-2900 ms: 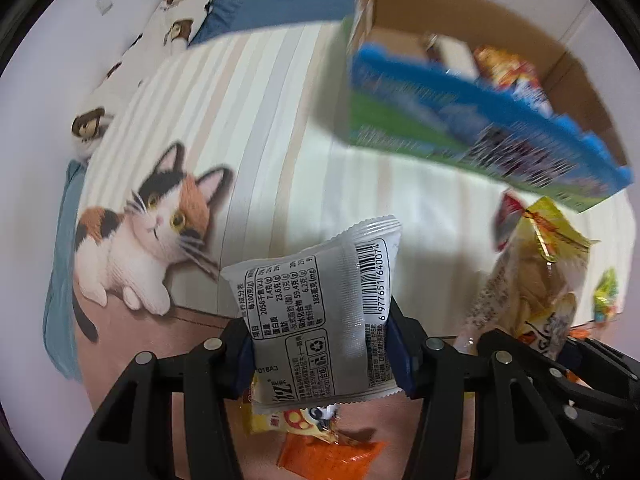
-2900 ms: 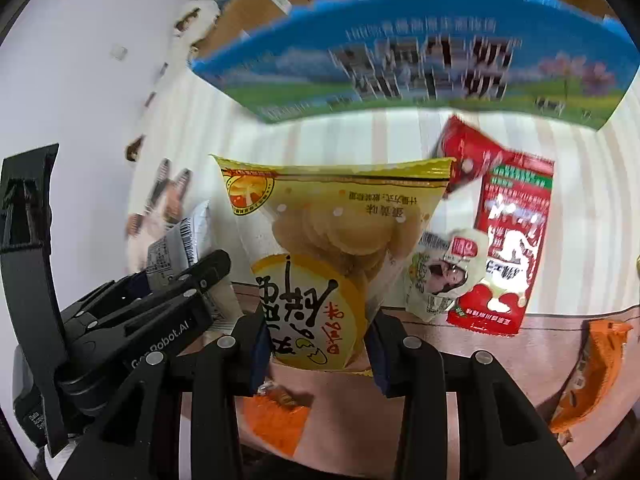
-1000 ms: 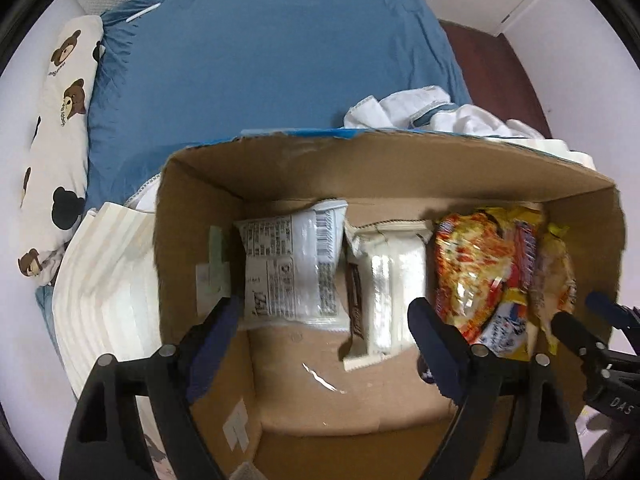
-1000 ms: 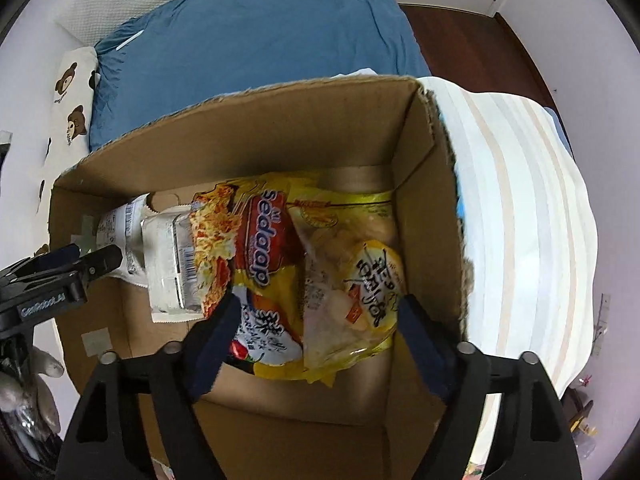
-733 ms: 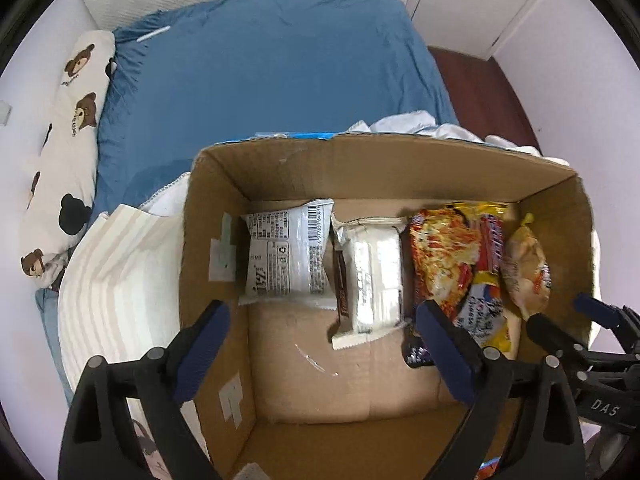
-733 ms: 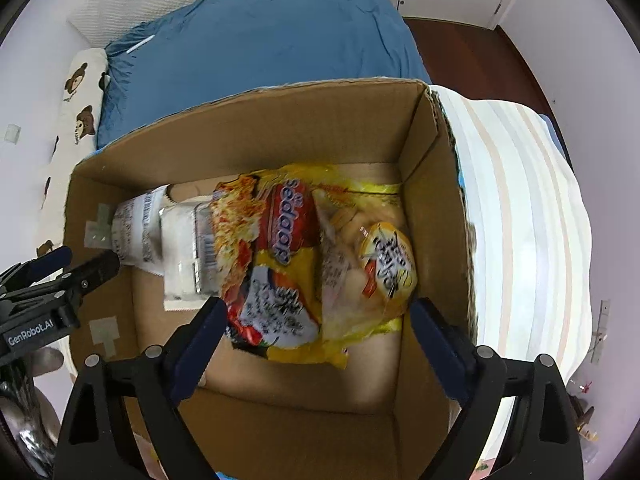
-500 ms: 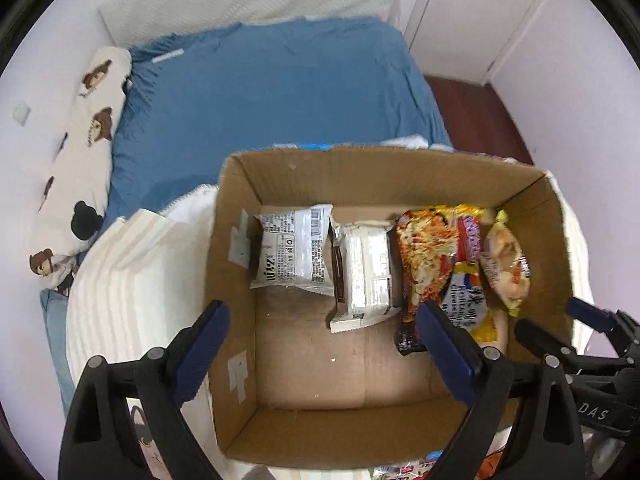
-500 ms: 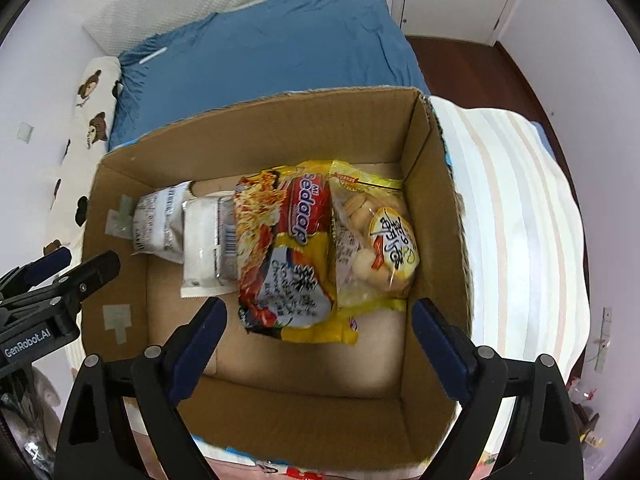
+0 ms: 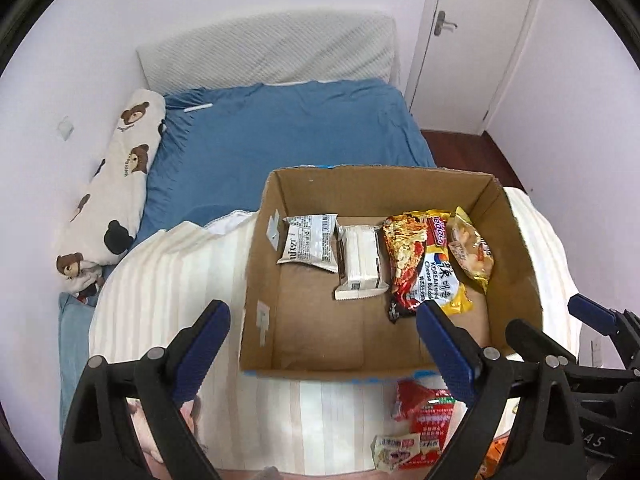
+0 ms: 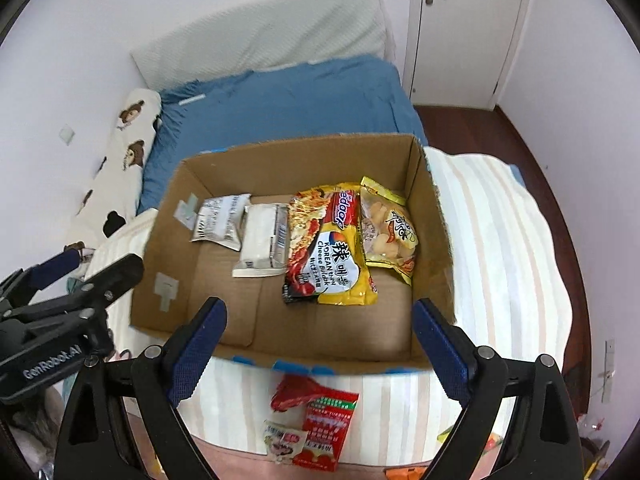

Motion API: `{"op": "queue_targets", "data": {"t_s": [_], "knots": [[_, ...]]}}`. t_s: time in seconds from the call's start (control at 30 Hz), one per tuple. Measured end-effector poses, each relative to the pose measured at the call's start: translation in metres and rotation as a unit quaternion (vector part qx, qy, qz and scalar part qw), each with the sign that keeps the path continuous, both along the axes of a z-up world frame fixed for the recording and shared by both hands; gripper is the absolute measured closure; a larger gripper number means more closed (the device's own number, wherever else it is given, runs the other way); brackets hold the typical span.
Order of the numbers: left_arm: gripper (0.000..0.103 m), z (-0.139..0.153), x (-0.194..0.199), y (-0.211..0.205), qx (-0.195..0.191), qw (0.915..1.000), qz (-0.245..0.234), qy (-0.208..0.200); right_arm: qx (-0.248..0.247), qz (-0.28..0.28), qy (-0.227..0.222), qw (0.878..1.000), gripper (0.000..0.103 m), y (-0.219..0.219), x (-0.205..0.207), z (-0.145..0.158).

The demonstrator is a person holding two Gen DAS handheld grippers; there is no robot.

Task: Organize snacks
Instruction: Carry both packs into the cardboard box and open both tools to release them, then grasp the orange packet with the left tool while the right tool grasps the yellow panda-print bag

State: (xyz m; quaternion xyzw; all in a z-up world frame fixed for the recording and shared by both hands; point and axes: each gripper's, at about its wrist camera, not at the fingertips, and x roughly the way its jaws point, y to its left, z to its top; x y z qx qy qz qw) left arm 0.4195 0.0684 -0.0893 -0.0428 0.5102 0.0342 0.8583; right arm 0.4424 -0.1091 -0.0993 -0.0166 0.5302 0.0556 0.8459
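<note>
An open cardboard box [image 9: 256, 264] [image 10: 432, 216] stands on the striped blanket. Along its far side lie a silver snack pack [image 9: 310, 242] [image 10: 219, 221], a white pack [image 9: 360, 262] [image 10: 264, 242], a red and yellow noodle packet [image 9: 424, 268] [image 10: 326, 246] and a yellow chip bag [image 9: 470, 250] [image 10: 386, 230]. My left gripper [image 9: 322, 318] hangs above the box's near left part, open and empty. My right gripper [image 10: 318, 316] hangs above the near edge, open and empty. A red packet [image 9: 428, 412] [image 10: 326, 420] and a small pale packet [image 9: 394, 448] [image 10: 284, 438] lie on the blanket in front of the box.
Behind the box lies a blue bedsheet [image 9: 288, 136] with a bear-print pillow [image 9: 116, 184] at the left. A white door [image 9: 476, 40] and dark wooden floor [image 10: 536, 152] are at the right. An orange packet [image 9: 494, 456] pokes out at the lower right.
Both grippers have risen and pulled back from the box, so it looks smaller and farther. The silver pack and the chip bag, held earlier, now lie in the box. Loose packets in front came into view.
</note>
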Motion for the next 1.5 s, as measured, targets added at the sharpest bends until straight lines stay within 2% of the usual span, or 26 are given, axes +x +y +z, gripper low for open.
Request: {"op": "queue_targets", "data": {"t_s": [0.23,0.37,0.5,0.6,0.7,0.77,0.83,0.93,1.03,1.07,1.13,1.17,1.27,1.3,1.33,1.37,1.43,1.5], "knots": [[0.008,0.026,-0.051,0.008,-0.006,0.9993,0.019,-0.031,0.033,0.006,-0.016,0.999,0.007,-0.001,-0.050,0.024],[0.008,0.015,-0.092,0.026,-0.007,0.9983,0.053,-0.021,0.053,0.002,0.008,0.999,0.007,-0.008,-0.077,0.005],[0.008,-0.027,-0.134,0.048,-0.003,0.9952,0.095,0.026,0.078,-0.012,0.059,0.995,0.007,-0.014,-0.095,-0.041],[0.008,-0.073,-0.162,0.065,-0.010,0.9895,0.113,0.089,0.097,-0.028,0.098,0.990,0.007,-0.018,-0.109,-0.083],[0.008,-0.121,-0.192,0.081,-0.050,0.9768,0.135,0.159,0.115,-0.030,0.139,0.983,0.007,-0.018,-0.126,-0.119],[0.008,-0.145,-0.211,0.086,-0.075,0.9674,0.148,0.191,0.123,-0.028,0.164,0.979,0.007,-0.015,-0.141,-0.140],[0.008,-0.160,-0.230,0.088,-0.081,0.9615,0.159,0.209,0.137,-0.021,0.193,0.971,0.007,-0.012,-0.156,-0.158],[0.008,-0.187,-0.259,0.091,-0.120,0.9436,0.178,0.252,0.156,0.000,0.237,0.959,0.007,0.004,-0.182,-0.183],[0.008,-0.216,-0.285,0.093,-0.218,0.9039,0.228,0.289,0.143,0.027,0.252,0.957,0.007,0.023,-0.198,-0.195],[0.008,-0.226,-0.292,0.092,-0.257,0.8837,0.252,0.299,0.138,0.034,0.253,0.957,0.007,0.028,-0.201,-0.198],[0.008,-0.241,-0.299,0.089,-0.304,0.8559,0.288,0.304,0.130,0.044,0.256,0.957,0.007,0.035,-0.206,-0.200],[0.008,-0.246,-0.300,0.087,-0.316,0.8478,0.296,0.306,0.126,0.048,0.257,0.957,0.007,0.038,-0.207,-0.201],[0.008,-0.267,-0.303,0.081,-0.356,0.8131,0.336,0.315,0.113,0.060,0.257,0.958,0.007,0.044,-0.211,-0.202],[0.009,-0.270,-0.302,0.079,-0.360,0.8082,0.345,0.313,0.109,0.065,0.257,0.958,0.007,0.045,-0.211,-0.202],[0.017,-0.272,-0.302,0.077,-0.359,0.8071,0.352,0.309,0.105,0.069,0.256,0.958,0.007,0.049,-0.212,-0.202],[0.026,-0.274,-0.300,0.075,-0.345,0.8138,0.352,0.308,0.102,0.072,0.255,0.959,0.007,0.050,-0.212,-0.202],[0.028,-0.272,-0.297,0.069,-0.324,0.8306,0.335,0.305,0.097,0.081,0.252,0.959,0.007,0.053,-0.211,-0.198],[0.035,-0.265,-0.296,0.066,-0.300,0.8494,0.317,0.296,0.093,0.090,0.248,0.960,0.007,0.059,-0.210,-0.196]]}}
